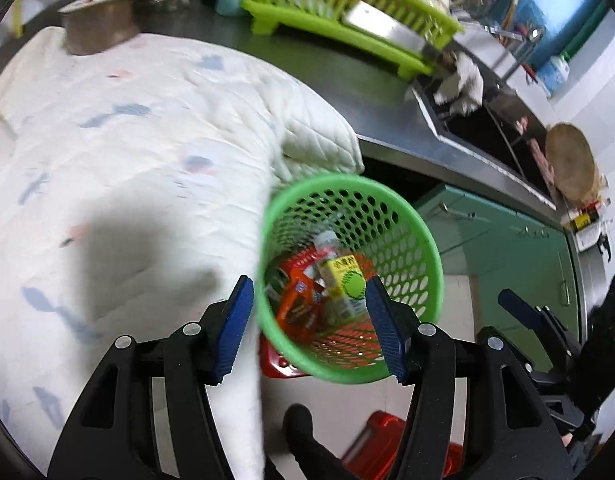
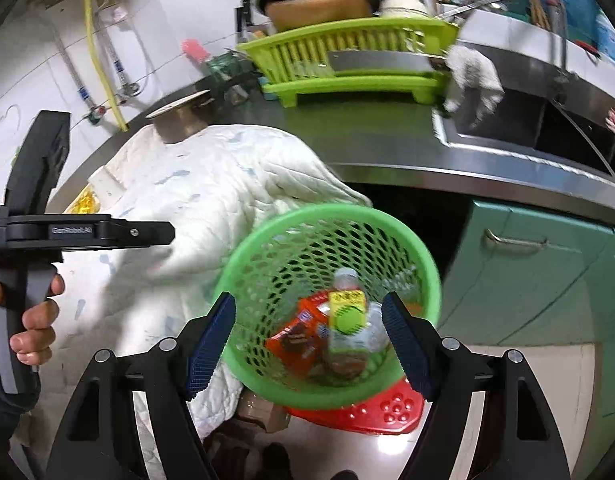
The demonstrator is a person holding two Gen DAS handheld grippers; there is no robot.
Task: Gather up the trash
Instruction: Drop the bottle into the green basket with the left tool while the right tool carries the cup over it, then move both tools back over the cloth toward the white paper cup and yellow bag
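Two grippers hang over a green basket (image 1: 429,264) with a holed wall, and both stand open with nothing between their blue pads. The left gripper (image 1: 309,330) has its jaws spread on either side of the basket's mouth as seen from its own camera, without touching the rim. The right gripper (image 2: 309,344) frames the same basket, its pads likewise clear of the plastic.

Down inside the basket, straight ahead of both grippers, lies the collected trash: a yellow carton (image 2: 347,312) with a green round mark, an orange-red snack wrapper (image 2: 293,334) beside it, and a clear plastic bottle (image 1: 327,240) with its cap end toward the far wall. The carton rests on top of the other pieces.

Beneath the basket, a red perforated plastic piece (image 2: 387,406) shows on the floor. Left of the grippers a white quilted cloth (image 1: 127,152) drapes over the steel surface (image 1: 347,80) and hangs down its edge, touching the basket's near side. Beyond it, further ahead, a lime dish rack (image 2: 347,60) sits on the surface, with a sink (image 2: 547,128) to its right and green cupboard doors (image 2: 527,280) below. A hand (image 2: 31,320) grips the left tool's handle at the far left of the right camera's view.
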